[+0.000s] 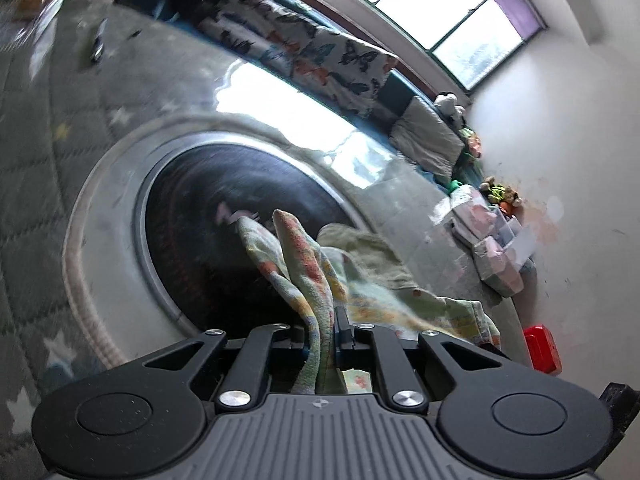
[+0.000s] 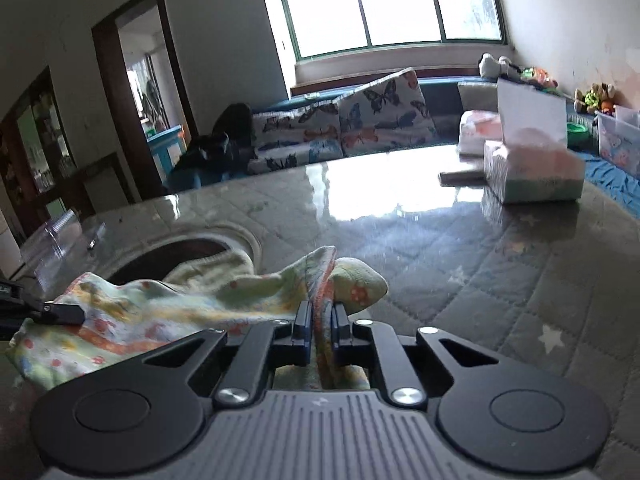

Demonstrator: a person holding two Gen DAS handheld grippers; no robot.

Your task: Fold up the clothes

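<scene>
One printed cloth [image 2: 160,312] hangs between two grippers above the table [image 2: 440,240], beside its one round well [image 1: 224,240]. The left gripper [image 1: 324,332] and right gripper [image 2: 322,320] each pinch one bunched edge.

One floral garment [image 2: 168,312]; two butterfly cushions [image 2: 344,128]; two claws [image 2: 321,316].

A glossy table [image 2: 400,216] is filling the middle of both views, a dark round inset [image 1: 224,232] sitting in it at centre left. Butterfly-print cushions [image 2: 360,120] are leaning below the bright window [image 2: 388,4]. Tissue packs [image 2: 532,168] are standing at right (soft toys [image 2: 596,98] behind them).
</scene>
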